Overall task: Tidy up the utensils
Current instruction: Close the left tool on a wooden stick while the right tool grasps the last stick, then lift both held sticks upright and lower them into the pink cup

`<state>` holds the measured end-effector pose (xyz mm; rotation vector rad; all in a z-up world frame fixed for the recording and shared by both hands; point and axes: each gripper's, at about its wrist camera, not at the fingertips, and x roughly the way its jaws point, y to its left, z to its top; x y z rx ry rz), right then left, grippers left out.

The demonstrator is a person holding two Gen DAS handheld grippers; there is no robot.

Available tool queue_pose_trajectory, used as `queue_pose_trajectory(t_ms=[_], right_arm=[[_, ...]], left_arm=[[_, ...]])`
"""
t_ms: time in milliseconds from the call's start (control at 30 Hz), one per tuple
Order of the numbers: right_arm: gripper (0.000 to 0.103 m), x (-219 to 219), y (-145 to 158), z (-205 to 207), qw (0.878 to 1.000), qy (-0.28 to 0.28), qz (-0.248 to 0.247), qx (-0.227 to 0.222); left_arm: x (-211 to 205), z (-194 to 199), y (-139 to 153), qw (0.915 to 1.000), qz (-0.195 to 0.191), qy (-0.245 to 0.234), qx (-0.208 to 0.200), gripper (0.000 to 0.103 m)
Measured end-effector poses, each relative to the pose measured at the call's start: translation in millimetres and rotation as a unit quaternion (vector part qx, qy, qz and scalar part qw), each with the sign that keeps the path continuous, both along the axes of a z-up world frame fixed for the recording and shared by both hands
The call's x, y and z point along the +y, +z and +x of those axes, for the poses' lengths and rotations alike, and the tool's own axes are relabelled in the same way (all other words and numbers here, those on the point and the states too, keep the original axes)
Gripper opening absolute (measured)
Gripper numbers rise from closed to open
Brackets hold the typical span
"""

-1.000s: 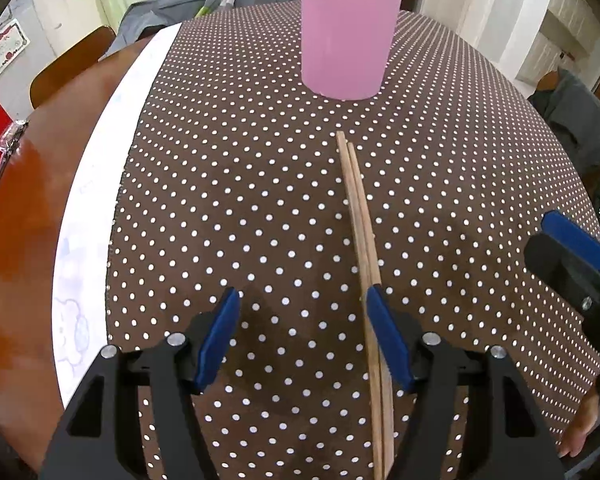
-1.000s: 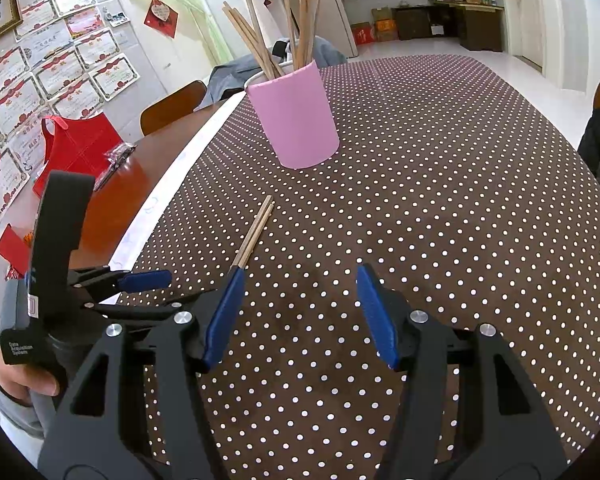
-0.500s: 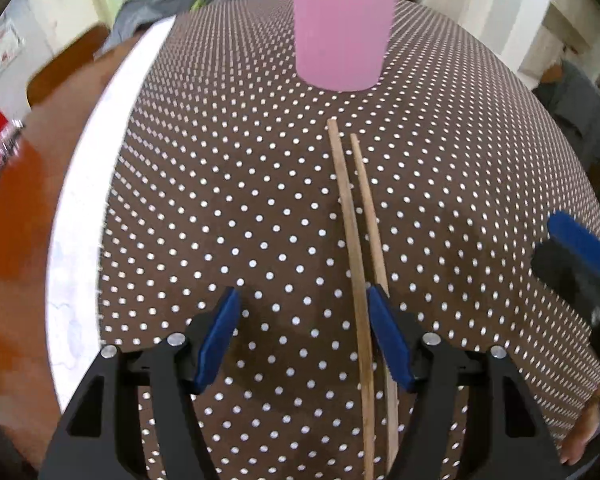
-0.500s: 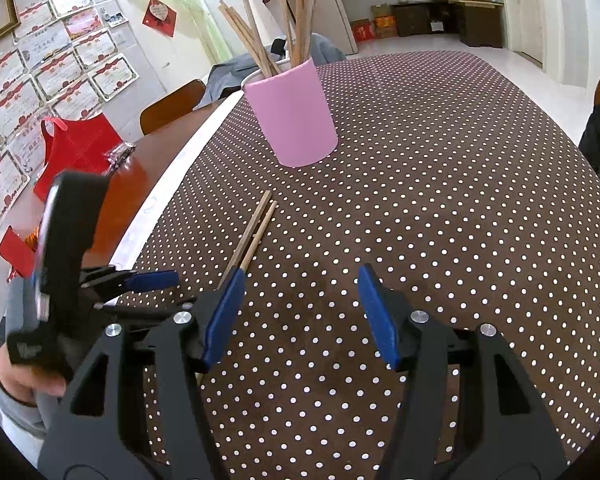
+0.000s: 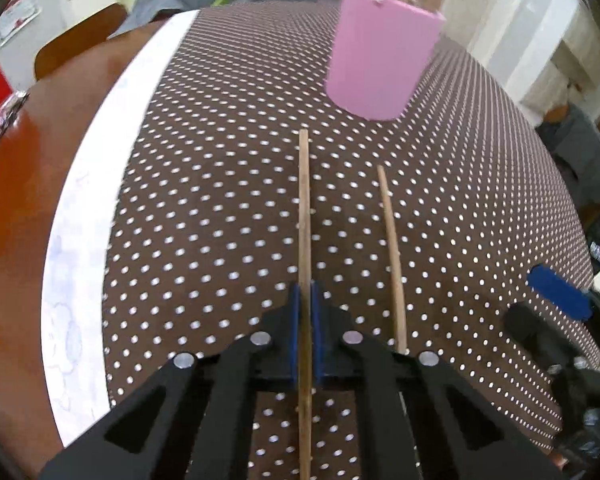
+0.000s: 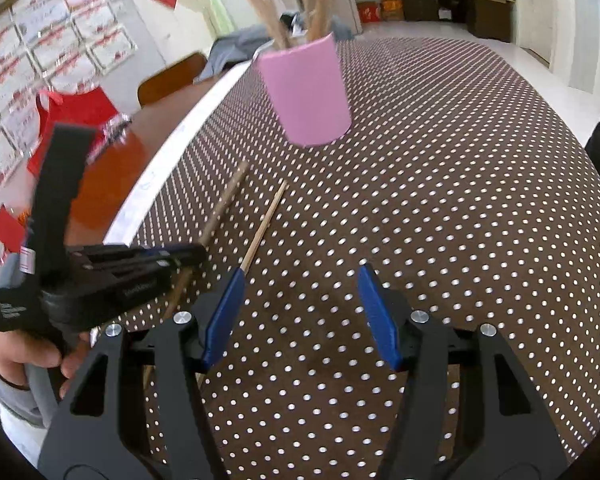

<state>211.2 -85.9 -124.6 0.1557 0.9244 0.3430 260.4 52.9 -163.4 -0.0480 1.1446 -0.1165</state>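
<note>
Chopstick (image 5: 304, 216) clamped between left gripper (image 5: 305, 330) pads, tip aimed toward pink cup (image 5: 380, 52). Left hand (image 6: 24, 356) grips handle, gripper tilted steeply down. Second chopstick (image 5: 392, 256) on dotted cloth (image 5: 220, 160), just right of first. Right gripper (image 6: 300, 312) unclenched, empty, angled down at cloth, nearer than cup.

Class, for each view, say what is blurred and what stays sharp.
Left wrist view: the pink cup and tablecloth dots smear; the left gripper is sharper. Right wrist view: the cup and far chopstick blur; the right gripper stays crisp.
</note>
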Motion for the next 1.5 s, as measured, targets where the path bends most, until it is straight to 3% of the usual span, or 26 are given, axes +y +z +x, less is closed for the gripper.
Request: queue_pose_trajectory(t_ms=[200, 400, 500, 633, 767, 867, 1200, 1367, 1500], right_arm=[[0.058, 33.3, -5.5, 11.9, 0.999, 0.033, -0.022, 0.037], [0.034, 67.4, -8.7, 27.7, 0.993, 0.065, -0.058, 0.079], [0.033, 78.4, -16.9, 34.5, 0.989, 0.067, -0.082, 0.1], [0.012, 83.5, -20.1, 37.9, 0.988, 0.057, -0.105, 0.1], [0.011, 81.6, -21.2, 42.3, 0.989, 0.056, -0.093, 0.103], [0.006, 68.1, -19.2, 39.2, 0.991, 0.048, -0.085, 0.093], [0.006, 4.6, 5.7, 15.4, 0.999, 0.033, -0.006, 0.032], [0.006, -23.4, 38.9, 3.2, 0.998, 0.027, 0.044, -0.03], [0.006, -39.2, 67.9, -2.2, 0.994, 0.022, 0.067, -0.079]], left_arm=[[30.3, -16.0, 9.7, 0.9988, -0.033, 0.031, -0.02, 0.007], [43.1, -36.1, 17.6, 0.9974, -0.049, 0.038, -0.035, 0.007], [42.5, -40.5, 16.1, 0.9974, -0.049, 0.036, -0.039, 0.007], [41.2, -45.6, 14.1, 0.9971, -0.056, 0.033, -0.039, 0.007], [39.8, -50.2, 15.5, 0.9965, -0.065, 0.03, -0.043, 0.007], [36.2, -52.8, 19.4, 0.9961, -0.067, 0.022, -0.053, 0.007], [22.6, -59.6, 39.4, 0.9895, -0.101, 0.005, -0.104, 0.006], [5.0, -67.0, 63.1, 0.9801, -0.117, -0.021, -0.159, 0.007], [-7.2, -70.9, 87.9, 0.9668, -0.129, -0.034, -0.218, 0.007]])
